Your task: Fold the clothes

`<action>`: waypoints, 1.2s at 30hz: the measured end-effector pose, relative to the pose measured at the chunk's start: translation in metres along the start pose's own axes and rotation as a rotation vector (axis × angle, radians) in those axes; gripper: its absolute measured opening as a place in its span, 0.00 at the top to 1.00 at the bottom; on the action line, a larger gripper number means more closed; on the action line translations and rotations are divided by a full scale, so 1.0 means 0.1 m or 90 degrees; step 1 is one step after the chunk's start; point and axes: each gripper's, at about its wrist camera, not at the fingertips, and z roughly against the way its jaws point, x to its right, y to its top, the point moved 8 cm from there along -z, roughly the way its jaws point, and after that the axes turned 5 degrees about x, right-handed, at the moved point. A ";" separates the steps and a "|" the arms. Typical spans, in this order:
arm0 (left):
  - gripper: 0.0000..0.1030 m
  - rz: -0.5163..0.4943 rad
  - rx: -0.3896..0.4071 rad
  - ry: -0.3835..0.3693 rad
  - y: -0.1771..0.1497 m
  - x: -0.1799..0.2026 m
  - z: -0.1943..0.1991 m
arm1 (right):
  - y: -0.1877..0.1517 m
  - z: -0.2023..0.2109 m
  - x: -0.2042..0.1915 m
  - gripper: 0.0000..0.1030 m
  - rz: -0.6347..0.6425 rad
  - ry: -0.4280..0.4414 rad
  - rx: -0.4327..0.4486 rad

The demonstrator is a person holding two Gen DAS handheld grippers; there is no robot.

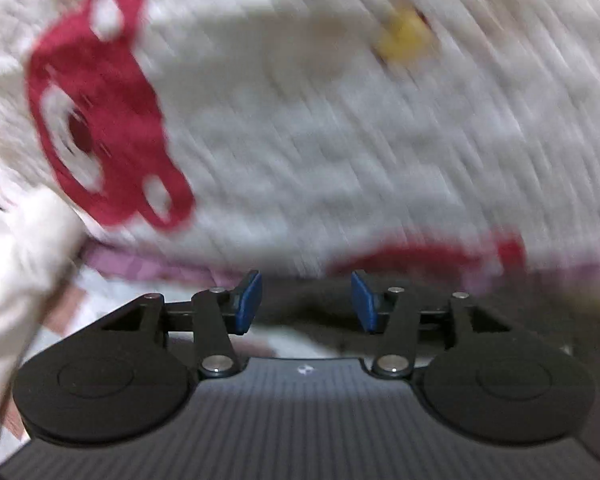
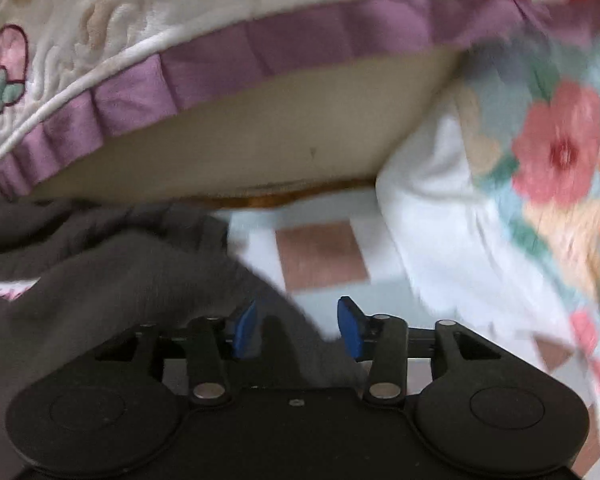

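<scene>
Looking along our left gripper [image 1: 306, 300], we see its blue pads spread apart with nothing between them. Ahead lies a white knitted garment [image 1: 300, 120] with a red bear face [image 1: 100, 108] and a small yellow patch [image 1: 404, 36]; it fills most of the view, though the picture is smeared by motion. A red band [image 1: 420, 256] along its near edge sits just beyond the fingertips, above a strip of purple trim [image 1: 140, 262].

Our right gripper [image 2: 296, 330] is also spread. A fold of dark grey cloth [image 2: 120, 280] drapes across the gap between its pads, but we judge that the pads are not pressing on it, since they stand well apart. Beyond it we see the quilted cover [image 2: 140, 20] with its purple ruffle [image 2: 260, 56], the pale side of the mattress [image 2: 240, 140], a tiled floor [image 2: 320, 252] and a flowered fabric [image 2: 560, 152] at the right.

We judge both garments soft, light and limp: they will sag and bunch, not hold a shape. The knit looks thick and should give the pads good grip, though it may stretch if pulled at one point. We would take the white garment by its red-banded near edge, at a corner, pinching both layers. The grey one we would take at a seam or hem, once we can find it, so that the cloth hangs straight for folding.
</scene>
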 end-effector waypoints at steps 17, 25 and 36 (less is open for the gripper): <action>0.42 -0.243 -0.163 -0.424 -1.92 1.58 1.90 | -1.60 0.44 0.67 0.39 -0.395 0.238 -0.044; 0.41 -0.248 -0.194 -0.403 -2.24 1.61 1.83 | -1.54 0.34 0.36 0.36 -0.300 0.235 -0.020; 0.90 -0.142 -0.265 -0.503 -2.10 1.90 2.14 | -0.85 0.82 0.46 0.95 -0.143 0.115 0.192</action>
